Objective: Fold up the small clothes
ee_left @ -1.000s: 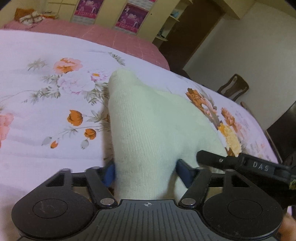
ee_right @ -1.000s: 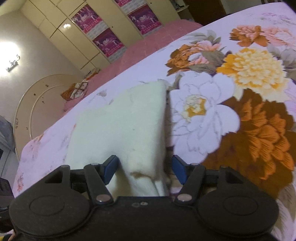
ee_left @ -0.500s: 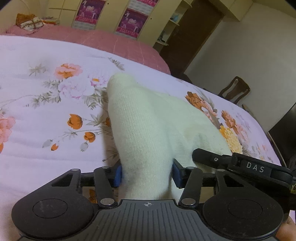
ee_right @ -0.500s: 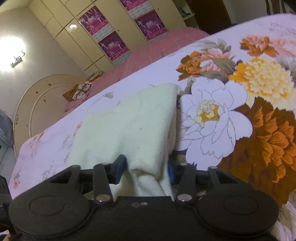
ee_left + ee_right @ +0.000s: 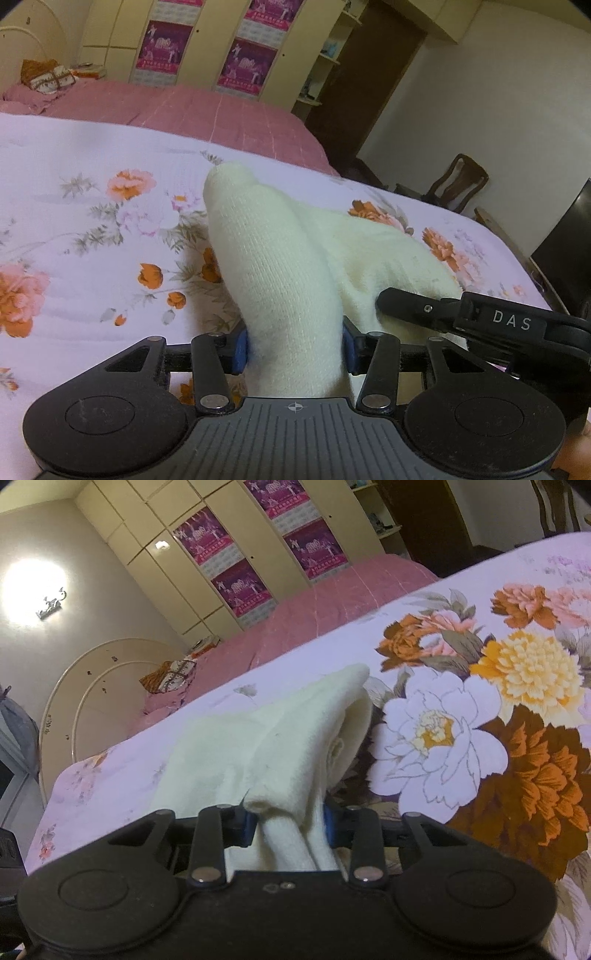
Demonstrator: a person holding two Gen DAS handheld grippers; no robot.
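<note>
Pinching the cream garment (image 5: 288,295) w/ both grippers, left (image 5: 293,345) jaws clamped, right (image 5: 290,821) jaws closing on it, prob lifting its edge off the bed (image 5: 74,314) to fold over.

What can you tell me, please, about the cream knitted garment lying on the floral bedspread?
The cream knitted garment is small, soft and fine-ribbed, plain pale cream with no print. Its near edge is bunched and lifted, while the rest drapes back onto the floral bedspread. The left gripper has one gathered corner pinched between its blue-padded fingers. The right gripper is closing on another corner, where doubled layers sit between the pads. A rolled fold shows along its right edge in the right wrist view.
</note>
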